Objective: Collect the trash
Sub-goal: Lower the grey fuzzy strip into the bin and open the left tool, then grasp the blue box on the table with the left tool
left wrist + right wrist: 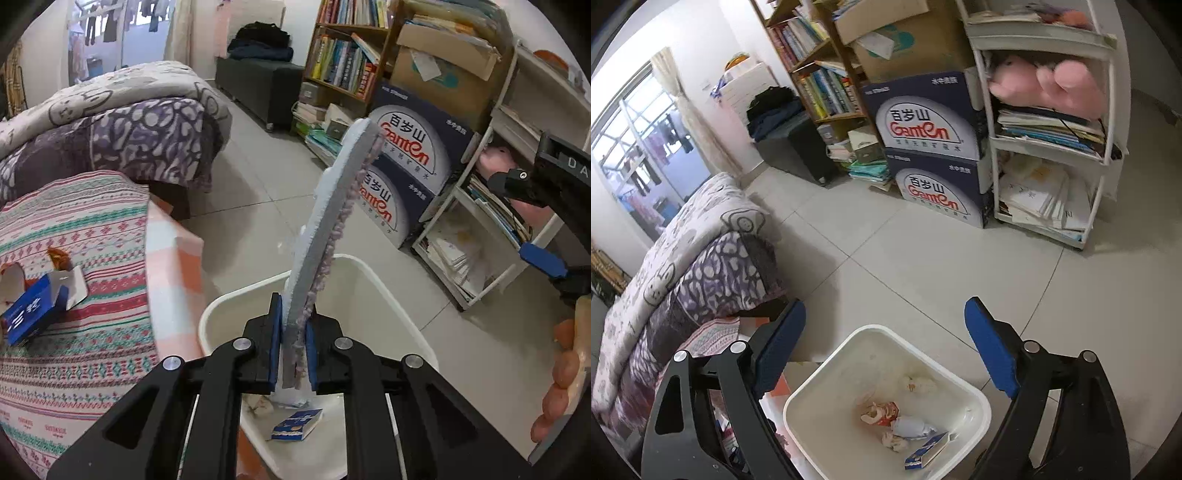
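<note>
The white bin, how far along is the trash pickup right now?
Done: the white bin already holds crumpled wrappers and a small blue box. In hand: the left gripper clamps a flat insole above it; the right gripper is open, empty. Left: a blue carton on the patterned cloth.

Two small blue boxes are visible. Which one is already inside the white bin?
The closed small blue box lying on the white bin floor. The other blue box, flaps open, lies on the patterned cloth.
</note>
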A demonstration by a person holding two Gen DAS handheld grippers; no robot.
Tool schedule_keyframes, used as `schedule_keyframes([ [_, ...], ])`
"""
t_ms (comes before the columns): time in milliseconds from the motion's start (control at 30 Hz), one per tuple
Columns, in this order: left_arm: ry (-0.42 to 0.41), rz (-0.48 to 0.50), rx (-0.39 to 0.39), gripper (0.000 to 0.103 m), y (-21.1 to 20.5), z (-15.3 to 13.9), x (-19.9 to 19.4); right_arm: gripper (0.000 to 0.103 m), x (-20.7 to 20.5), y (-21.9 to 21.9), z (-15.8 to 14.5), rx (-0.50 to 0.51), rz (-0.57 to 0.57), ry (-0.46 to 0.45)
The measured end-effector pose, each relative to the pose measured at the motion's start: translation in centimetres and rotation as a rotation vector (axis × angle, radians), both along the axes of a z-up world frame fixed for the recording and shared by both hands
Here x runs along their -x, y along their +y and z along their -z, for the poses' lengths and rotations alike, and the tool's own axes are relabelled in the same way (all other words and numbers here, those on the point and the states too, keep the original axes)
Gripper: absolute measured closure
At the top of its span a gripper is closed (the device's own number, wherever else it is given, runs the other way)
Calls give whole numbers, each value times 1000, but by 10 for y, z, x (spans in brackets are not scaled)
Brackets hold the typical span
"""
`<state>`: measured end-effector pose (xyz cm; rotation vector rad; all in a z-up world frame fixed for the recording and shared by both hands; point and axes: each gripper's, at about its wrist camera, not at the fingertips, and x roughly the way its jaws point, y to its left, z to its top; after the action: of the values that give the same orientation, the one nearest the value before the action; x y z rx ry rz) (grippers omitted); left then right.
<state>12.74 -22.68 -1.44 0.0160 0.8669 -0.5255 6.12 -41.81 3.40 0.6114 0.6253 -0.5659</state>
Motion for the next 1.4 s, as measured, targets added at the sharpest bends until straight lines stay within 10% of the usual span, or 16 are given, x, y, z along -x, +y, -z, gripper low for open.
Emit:
schedule_keyframes([
  [167,3,0,15,43,-5,1,0,13,0,-2,0,2,10,-1],
  [733,-24,-40,-129,37,39,1,-18,8,-26,42,6,26,-95,56],
  [1133,62,-98,-511,32,138,40,-80,8,-67,115,22,66,-296,153],
  [1400,105,76,-770,32,164,80,-116,8,-88,157,33,104,-415,216],
])
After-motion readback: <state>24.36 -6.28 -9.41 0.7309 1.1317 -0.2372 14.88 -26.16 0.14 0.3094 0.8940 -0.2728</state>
